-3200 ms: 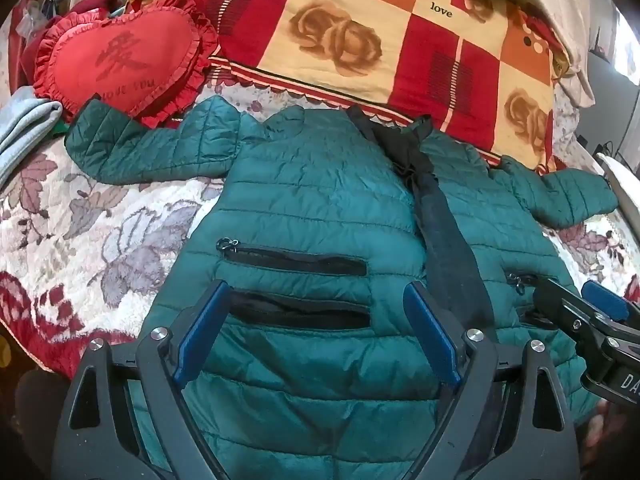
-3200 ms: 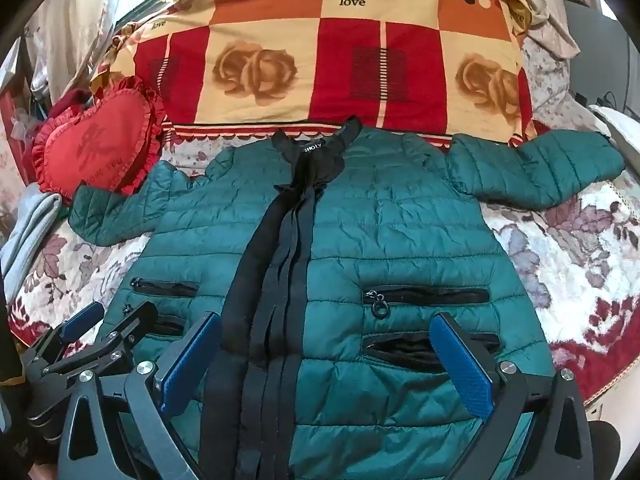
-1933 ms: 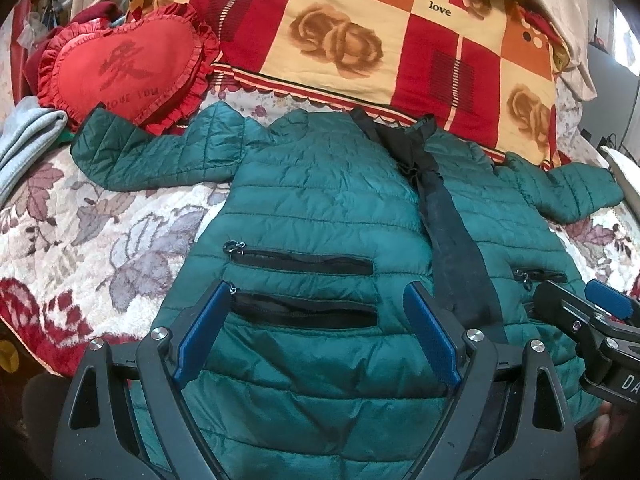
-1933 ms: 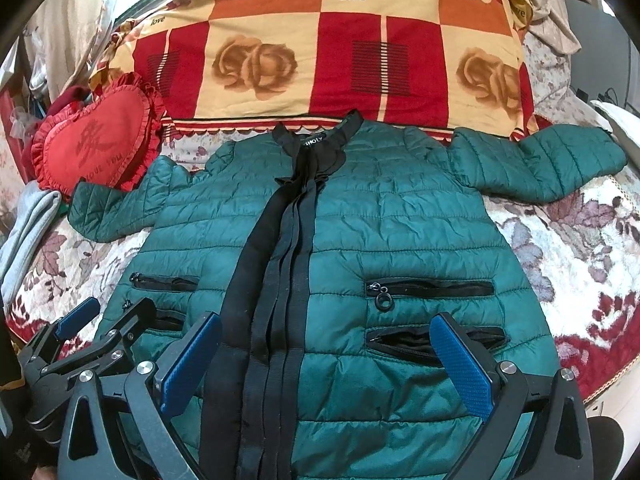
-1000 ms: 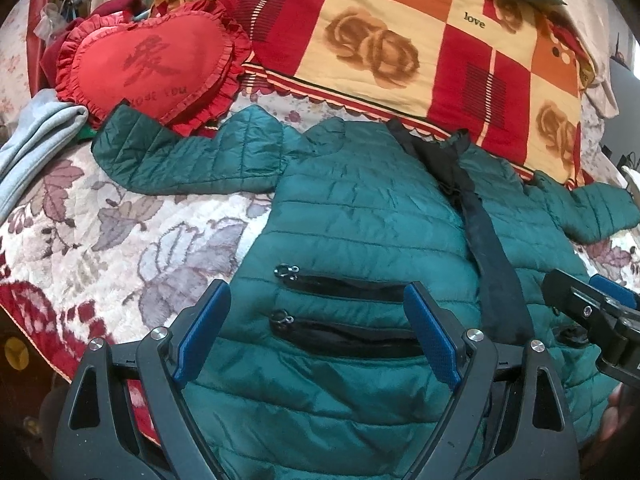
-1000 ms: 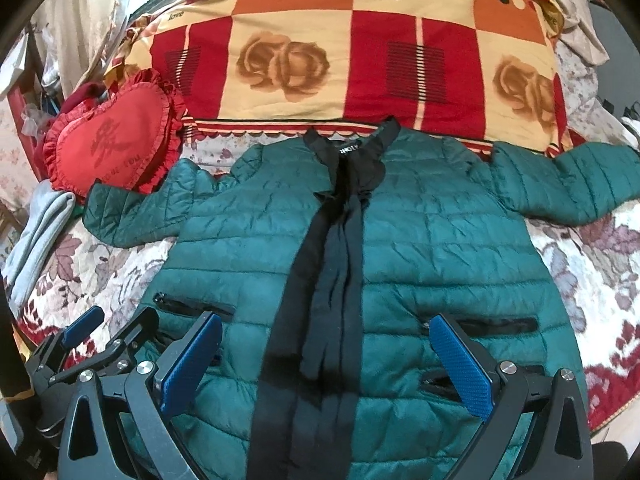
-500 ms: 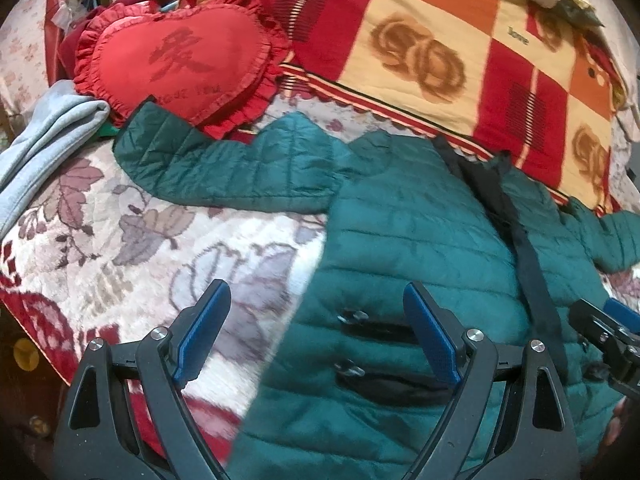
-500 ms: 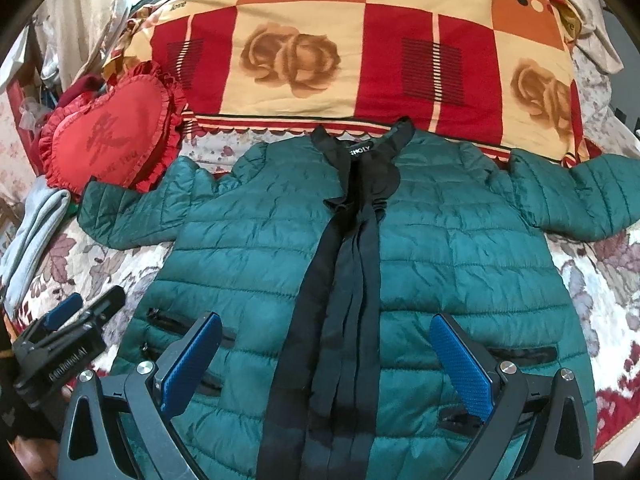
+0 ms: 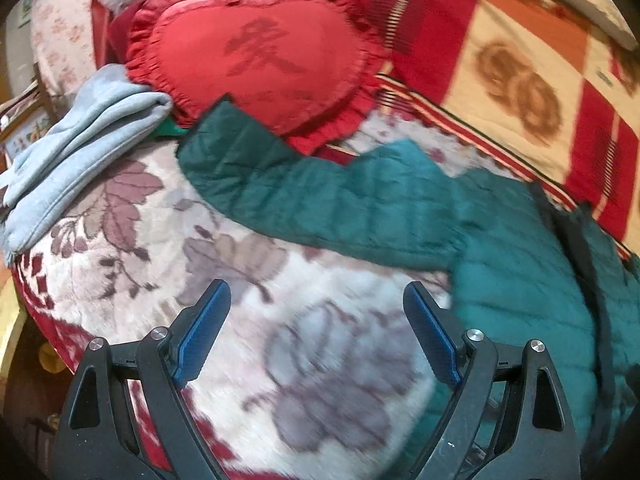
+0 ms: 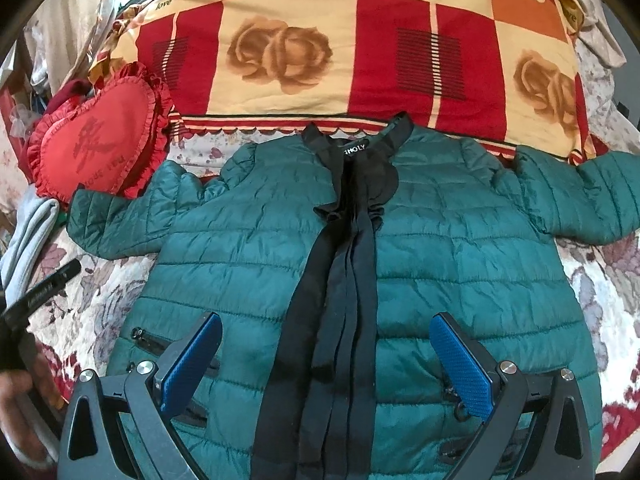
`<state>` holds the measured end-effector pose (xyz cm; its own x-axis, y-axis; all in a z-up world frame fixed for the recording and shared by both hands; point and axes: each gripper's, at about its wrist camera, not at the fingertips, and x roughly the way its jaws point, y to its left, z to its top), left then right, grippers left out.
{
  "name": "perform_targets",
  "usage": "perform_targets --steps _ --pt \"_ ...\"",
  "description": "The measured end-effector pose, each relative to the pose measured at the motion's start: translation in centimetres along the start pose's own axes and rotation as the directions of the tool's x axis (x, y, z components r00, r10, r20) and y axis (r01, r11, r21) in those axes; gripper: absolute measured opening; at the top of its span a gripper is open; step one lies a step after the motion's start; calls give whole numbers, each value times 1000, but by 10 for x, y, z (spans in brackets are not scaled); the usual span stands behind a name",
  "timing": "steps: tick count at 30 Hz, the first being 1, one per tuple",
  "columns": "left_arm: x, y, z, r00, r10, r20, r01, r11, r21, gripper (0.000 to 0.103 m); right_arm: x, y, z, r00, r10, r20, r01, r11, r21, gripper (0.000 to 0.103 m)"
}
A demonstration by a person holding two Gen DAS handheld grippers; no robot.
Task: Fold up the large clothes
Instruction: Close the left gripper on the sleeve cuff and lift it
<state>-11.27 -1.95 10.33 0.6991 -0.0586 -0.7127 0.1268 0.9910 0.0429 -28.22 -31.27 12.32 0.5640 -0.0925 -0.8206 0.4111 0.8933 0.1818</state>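
The left wrist view is smeared by motion, so the floral bedspread [image 9: 304,320] under the left gripper [image 9: 316,334] reads as soft blotches, and the jacket's pockets cannot be made out there. Only part of the green jacket [image 10: 460,248] shows in that view: one sleeve [image 9: 320,196] stretched out flat toward the heart pillow [image 9: 256,56], with its cuff lying just beside the pillow's frill, and a slice of the body at the right edge. The far sleeve and hem are cut off.

The right wrist view is sharp and shows what the other does not: the whole jacket spread front-up on the bed, both sleeves out to the sides, collar toward the checked blanket [image 10: 360,48], black ribbons [image 10: 340,300] running down the middle. The right sleeve's cuff runs out of the picture. The hem is hidden behind the right gripper [image 10: 336,364]. The left gripper appears here only as a dark tip at the left edge.

A folded grey garment [image 9: 76,136] beside the pillow is clear only in the left view.

Both grippers have their blue fingers spread wide and grasp nothing; the left hangs over bare bedspread beside the jacket, the right over the jacket's lower front
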Motion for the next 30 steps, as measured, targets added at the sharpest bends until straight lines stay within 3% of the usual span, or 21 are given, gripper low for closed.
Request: perform_targets --steps 17,25,30 --pt "79 62 36 997 62 -42 -67 991 -112 88 32 -19 12 998 -48 -34 49 998 27 103" --pt "117 108 72 988 154 -29 -157 960 -231 88 34 -11 11 999 -9 -38 9 1000 11 103" --pt "138 117 85 976 217 -24 -218 952 -215 88 35 -7 12 999 -1 -39 1 1000 0 103"
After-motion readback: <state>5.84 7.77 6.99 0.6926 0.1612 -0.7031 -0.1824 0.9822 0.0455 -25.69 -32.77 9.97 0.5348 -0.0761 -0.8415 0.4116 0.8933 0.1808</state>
